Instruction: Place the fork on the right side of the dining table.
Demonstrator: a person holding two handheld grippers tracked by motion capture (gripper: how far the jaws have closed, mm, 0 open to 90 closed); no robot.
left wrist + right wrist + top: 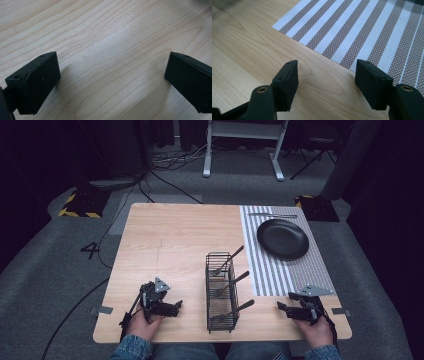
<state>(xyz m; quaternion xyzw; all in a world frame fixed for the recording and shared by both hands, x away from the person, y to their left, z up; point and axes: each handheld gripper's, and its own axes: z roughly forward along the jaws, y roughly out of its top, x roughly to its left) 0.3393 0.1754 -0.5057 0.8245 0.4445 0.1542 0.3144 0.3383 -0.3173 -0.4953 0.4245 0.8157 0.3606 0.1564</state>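
Two grippers rest on a wooden table, both with nothing in them.

The left gripper [176,306] sits near the front edge of the table [170,240], and its jaws are wide apart over bare wood. The right gripper [281,306] sits at the front right, jaws apart too, just by the corner of a striped mat [280,275]. Between the two grippers stands a black wire basket [221,292] with three forks [231,283] in it, their handles sticking out to the right. A black plate [283,238] lies on the mat, far from both grippers. Some more cutlery [272,215] lies on the mat behind the plate.
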